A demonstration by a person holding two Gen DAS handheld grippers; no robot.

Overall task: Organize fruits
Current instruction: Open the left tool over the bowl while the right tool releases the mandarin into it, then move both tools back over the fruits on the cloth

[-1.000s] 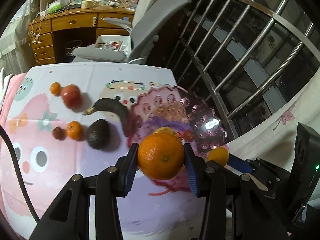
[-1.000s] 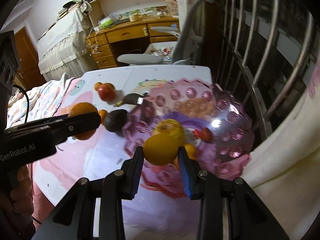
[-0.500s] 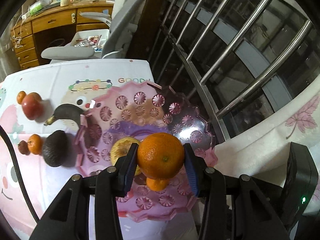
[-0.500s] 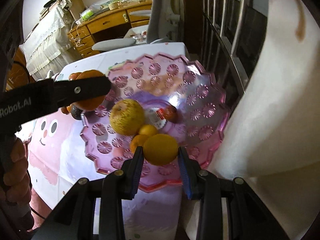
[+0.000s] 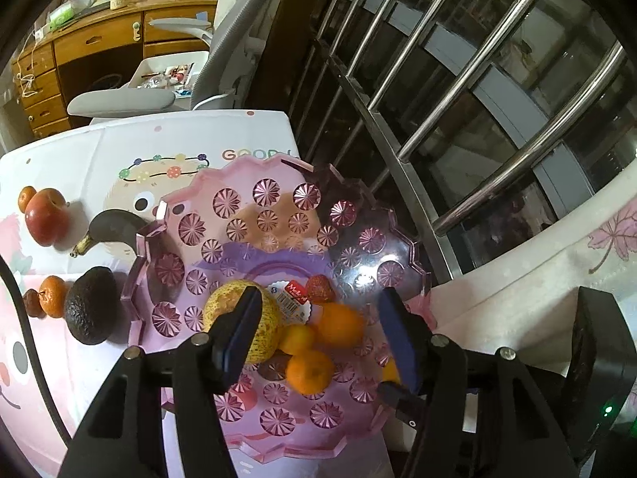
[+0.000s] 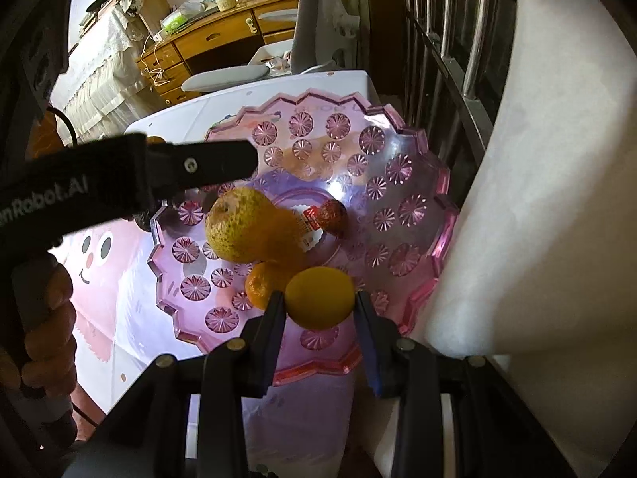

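My left gripper (image 5: 318, 338) hangs over the pink plate (image 5: 239, 175); its jaws are opening. A blurred orange (image 5: 338, 324) sits between the pads, touched by neither, just above the fruit in the plate. Inside lie a pear (image 5: 231, 306), two small tangerines (image 5: 310, 370) and a strawberry (image 5: 318, 288). My right gripper (image 6: 320, 310) is shut on a yellow orange (image 6: 320, 296), held over the plate's (image 6: 442, 215) near rim. The same pear (image 6: 235, 227) lies beyond it, under the left gripper's finger (image 6: 199, 165).
Left of the plate on the cartoon tablecloth lie an apple (image 5: 45, 217), a dark banana (image 5: 113, 225), an avocado (image 5: 89, 304) and a tangerine (image 5: 53, 300). Metal window bars (image 5: 458, 91) and a white curtain (image 6: 537, 199) close the right side. A grey chair (image 5: 119, 99) stands behind.
Both grippers came over the plate and sank toward it. The left jaws spread apart and let the orange go; it drops. The right gripper still holds its fruit.
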